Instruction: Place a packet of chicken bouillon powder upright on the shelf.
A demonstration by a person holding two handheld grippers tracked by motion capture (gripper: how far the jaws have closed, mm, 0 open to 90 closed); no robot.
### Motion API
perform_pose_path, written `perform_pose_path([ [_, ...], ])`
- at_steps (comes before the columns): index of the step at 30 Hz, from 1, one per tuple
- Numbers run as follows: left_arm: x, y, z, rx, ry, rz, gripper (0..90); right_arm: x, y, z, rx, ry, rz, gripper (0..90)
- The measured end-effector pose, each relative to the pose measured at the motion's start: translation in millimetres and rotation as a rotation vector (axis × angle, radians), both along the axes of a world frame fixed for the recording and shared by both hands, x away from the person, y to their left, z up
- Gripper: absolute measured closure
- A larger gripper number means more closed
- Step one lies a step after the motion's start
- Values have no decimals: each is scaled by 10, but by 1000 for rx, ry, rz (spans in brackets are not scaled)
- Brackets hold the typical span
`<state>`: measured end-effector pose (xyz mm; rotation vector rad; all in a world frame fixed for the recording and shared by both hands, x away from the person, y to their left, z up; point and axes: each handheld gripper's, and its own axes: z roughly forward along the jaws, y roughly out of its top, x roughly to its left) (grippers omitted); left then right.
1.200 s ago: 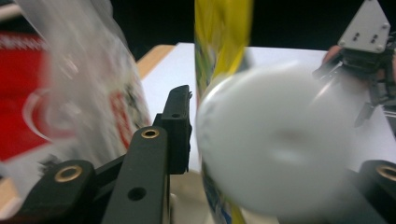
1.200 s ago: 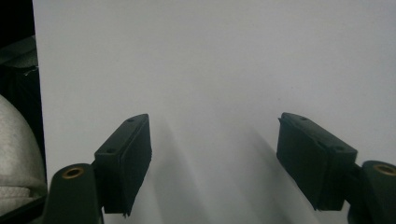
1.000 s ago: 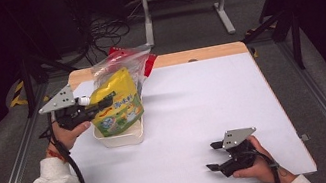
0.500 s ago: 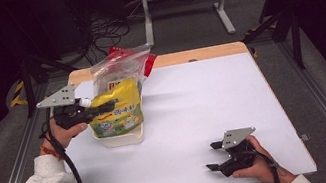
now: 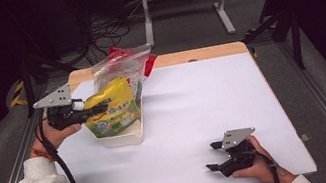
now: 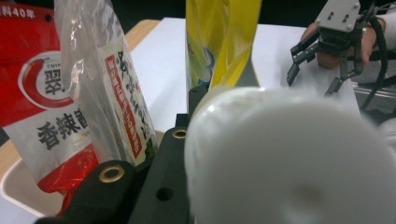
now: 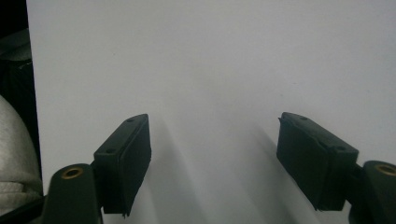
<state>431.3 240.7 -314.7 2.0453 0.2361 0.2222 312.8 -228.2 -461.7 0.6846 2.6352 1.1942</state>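
Pouch lowered toward the tray

Left gripper (image 5: 95, 109) clamps the yellow pouch (image 5: 113, 111), now lower and upright over the tray (image 5: 126, 137) than a second ago; release likely next; right gripper (image 5: 215, 156) rests open.

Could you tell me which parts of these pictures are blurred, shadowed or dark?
Left gripper view: the white cap is a large out-of-focus blob up close, while the yellow pouch and bag lettering are sharper. Right gripper view: both pads are sharp, throwing soft shadows across the white table. High view: the table is evenly lit, the surroundings dark.
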Motion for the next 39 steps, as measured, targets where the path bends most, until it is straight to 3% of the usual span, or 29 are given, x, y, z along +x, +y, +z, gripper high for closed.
perform_pose_path([
  [2, 19, -25, -19, 2, 15, -14, 861, -2, 2, 0, -2, -2, 0, 256],
  [4, 36, -53, -31, 12, 14, -14, 861, -2, 2, 0, -2, -1, 0, 256],
  [6, 36, -56, -24, -10, 9, -14, 858, -2, 1, 0, -1, -1, 0, 256],
  [9, 12, -36, -2, 3, 2, -20, 857, -2, -1, 0, 0, -1, -1, 254],
  [15, -24, 76, 78, 44, 20, -12, 851, 1, -2, 0, 2, 2, 0, 253],
  [19, 3, -45, 28, 87, 27, -25, 842, 2, 1, 0, 1, 2, -2, 256],
  [23, 19, -76, -61, 52, 14, 24, 802, 1, 1, -1, 1, 1, -2, 254],
  [24, 16, -82, -106, 57, 7, 55, 776, 0, 2, -1, 0, 1, -2, 252],
  [26, -11, -24, -155, -14, -2, 95, 740, -1, 2, -1, 0, 0, 0, 250],
  [28, -56, 80, -182, -91, -21, 98, 781, -2, 3, -1, 0, 1, 1, 249],
  [30, -73, 164, -201, -117, -13, 106, 815, -2, 3, -1, -1, 0, 0, 249],
  [32, -86, 192, -205, -114, -14, 114, 855, 0, 5, -2, -1, 1, 0, 249],
  [34, -101, 169, -169, -71, -25, 111, 862, 4, 4, -1, 0, 5, -1, 249],
  [39, -139, 105, -66, -20, -43, 95, 888, 3, 7, -1, -1, 4, -2, 249],
])
